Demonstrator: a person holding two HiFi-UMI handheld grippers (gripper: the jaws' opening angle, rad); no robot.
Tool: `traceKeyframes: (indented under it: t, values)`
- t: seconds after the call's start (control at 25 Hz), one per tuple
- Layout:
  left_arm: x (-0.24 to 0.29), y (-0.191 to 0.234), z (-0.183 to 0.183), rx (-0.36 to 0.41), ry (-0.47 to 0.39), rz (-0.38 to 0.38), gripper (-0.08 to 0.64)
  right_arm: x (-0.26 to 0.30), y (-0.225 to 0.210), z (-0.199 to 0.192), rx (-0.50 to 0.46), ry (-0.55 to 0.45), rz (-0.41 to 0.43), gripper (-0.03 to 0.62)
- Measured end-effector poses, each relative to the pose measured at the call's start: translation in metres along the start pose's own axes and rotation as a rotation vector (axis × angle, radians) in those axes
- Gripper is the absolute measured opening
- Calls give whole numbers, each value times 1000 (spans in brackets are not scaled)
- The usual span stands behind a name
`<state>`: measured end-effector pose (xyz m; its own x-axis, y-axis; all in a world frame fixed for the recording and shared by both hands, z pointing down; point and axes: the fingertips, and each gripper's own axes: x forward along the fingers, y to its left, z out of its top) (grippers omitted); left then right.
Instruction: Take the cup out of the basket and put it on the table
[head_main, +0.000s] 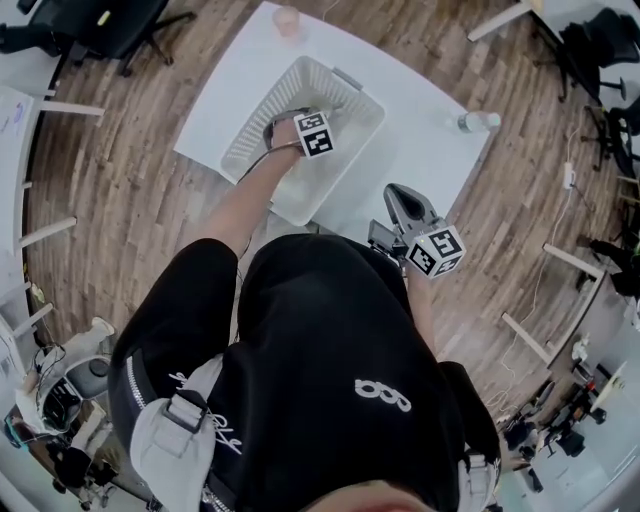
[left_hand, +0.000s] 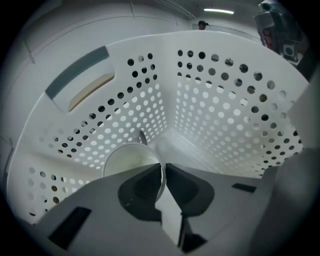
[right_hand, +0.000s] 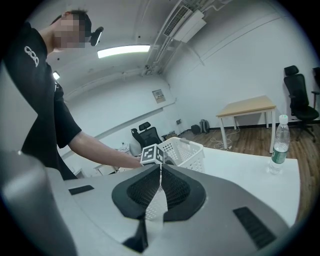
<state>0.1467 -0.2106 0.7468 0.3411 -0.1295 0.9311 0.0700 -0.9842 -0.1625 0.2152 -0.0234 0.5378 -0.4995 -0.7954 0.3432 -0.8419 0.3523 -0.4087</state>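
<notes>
A white cup (left_hand: 131, 161) with a handle rests in a corner on the floor of the white perforated basket (left_hand: 220, 115). In the left gripper view my left gripper (left_hand: 163, 171) is clamped on the cup's rim, one jaw inside the mouth and one outside. In the head view the left gripper (head_main: 283, 126) reaches steeply down into the basket (head_main: 250, 140) on the white table (head_main: 420, 140), and the cup is hidden there. My right gripper (head_main: 393, 192) hovers shut and empty over the table's near edge, aimed at the basket (right_hand: 190, 150).
A clear plastic bottle (head_main: 478, 122) stands at the table's right edge, also seen as a bottle (right_hand: 279, 145) in the right gripper view. A small pink object (head_main: 287, 20) sits at the table's far end. Wooden floor, office chairs and other desks surround the table.
</notes>
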Motion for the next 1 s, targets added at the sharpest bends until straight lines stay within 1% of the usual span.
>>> traceKeyframes:
  t: [0.24, 0.4, 0.52, 0.76, 0.88, 1.0]
  values:
    - [-35, -1, 26, -49, -111, 51, 34, 1, 3, 4, -20, 4, 27, 26]
    - [-84, 0, 39, -100, -214, 119, 34, 9, 8, 13, -45, 7, 66, 26]
    - [-125, 1, 43, -158, -304, 175, 34, 17, 12, 22, -74, 3, 105, 26]
    - [-221, 3, 36, -294, -501, 281, 33, 42, 30, 51, -140, -14, 194, 26]
    - [-270, 2, 17, -376, -596, 350, 32, 62, 47, 69, -192, -21, 264, 26]
    - [-311, -4, -11, -462, -656, 421, 32, 81, 67, 80, -231, -26, 330, 26]
